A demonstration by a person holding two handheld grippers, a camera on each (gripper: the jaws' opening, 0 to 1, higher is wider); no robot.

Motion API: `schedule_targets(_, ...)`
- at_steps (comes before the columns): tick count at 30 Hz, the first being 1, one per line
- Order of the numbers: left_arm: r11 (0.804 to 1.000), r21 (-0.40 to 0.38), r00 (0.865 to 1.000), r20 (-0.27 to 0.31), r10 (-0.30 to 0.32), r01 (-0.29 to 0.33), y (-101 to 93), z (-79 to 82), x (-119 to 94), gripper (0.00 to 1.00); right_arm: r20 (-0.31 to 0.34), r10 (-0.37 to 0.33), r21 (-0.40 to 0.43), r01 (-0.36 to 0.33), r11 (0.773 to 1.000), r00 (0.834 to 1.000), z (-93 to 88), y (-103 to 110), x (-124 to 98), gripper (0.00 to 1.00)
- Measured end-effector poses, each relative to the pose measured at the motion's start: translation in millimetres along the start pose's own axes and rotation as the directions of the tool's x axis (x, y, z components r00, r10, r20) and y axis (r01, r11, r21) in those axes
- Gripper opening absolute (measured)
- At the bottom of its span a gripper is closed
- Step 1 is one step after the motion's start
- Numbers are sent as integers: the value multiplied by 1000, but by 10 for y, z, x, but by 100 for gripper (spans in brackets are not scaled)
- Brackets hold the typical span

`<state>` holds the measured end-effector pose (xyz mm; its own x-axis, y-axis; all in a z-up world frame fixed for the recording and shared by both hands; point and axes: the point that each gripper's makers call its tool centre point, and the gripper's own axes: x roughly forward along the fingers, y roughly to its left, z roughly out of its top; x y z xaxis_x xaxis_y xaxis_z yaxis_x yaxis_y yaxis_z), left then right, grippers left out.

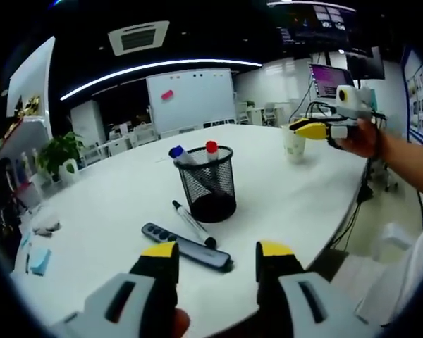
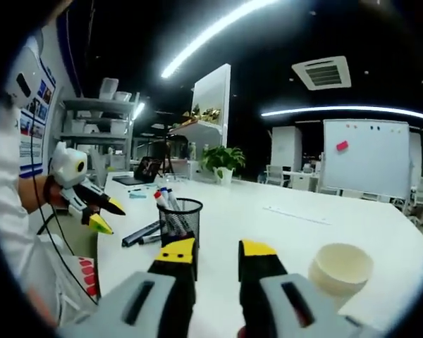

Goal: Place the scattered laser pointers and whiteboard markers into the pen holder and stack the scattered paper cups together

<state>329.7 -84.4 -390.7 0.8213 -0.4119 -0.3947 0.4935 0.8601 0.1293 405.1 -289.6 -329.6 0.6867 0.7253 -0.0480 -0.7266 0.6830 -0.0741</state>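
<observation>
Left gripper (image 1: 217, 258): hovering open, holding nothing, just short of the laser pointer (image 1: 187, 246).
Right gripper (image 2: 216, 255): hanging open, gripping nothing, near the paper cup (image 2: 340, 271).
Pen holder (image 1: 209, 184): standing mid-surface (image 1: 120, 193), carrying 2 markers.
Loose marker (image 1: 193, 224): lying between pen holder and laser pointer.

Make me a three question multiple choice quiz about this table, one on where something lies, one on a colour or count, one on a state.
1. Where does the laser pointer lie?
A. inside the pen holder
B. on the table in front of the pen holder
C. on the paper cup

2. How many markers stand in the pen holder?
A. two
B. none
C. five

3. How are the left gripper jaws?
A. shut on a marker
B. open and empty
C. shut on a cup

Key: 1 B, it lies flat beside a loose black marker. 2 A, one blue cap and one red. 3 B, a bare gap shows between the yellow tips.
</observation>
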Motion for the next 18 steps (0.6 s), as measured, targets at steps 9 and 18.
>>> schedule_targets(9,997,-53,997,46,66,-64,117,44,22,46,6,-81,57,80,995,997,-97,-160,-79,22)
schedule_targets(18,986,-123,988,87,128,-116,177,2,79,49,2,-133,83,132,988,991,-238,-66,-155,21)
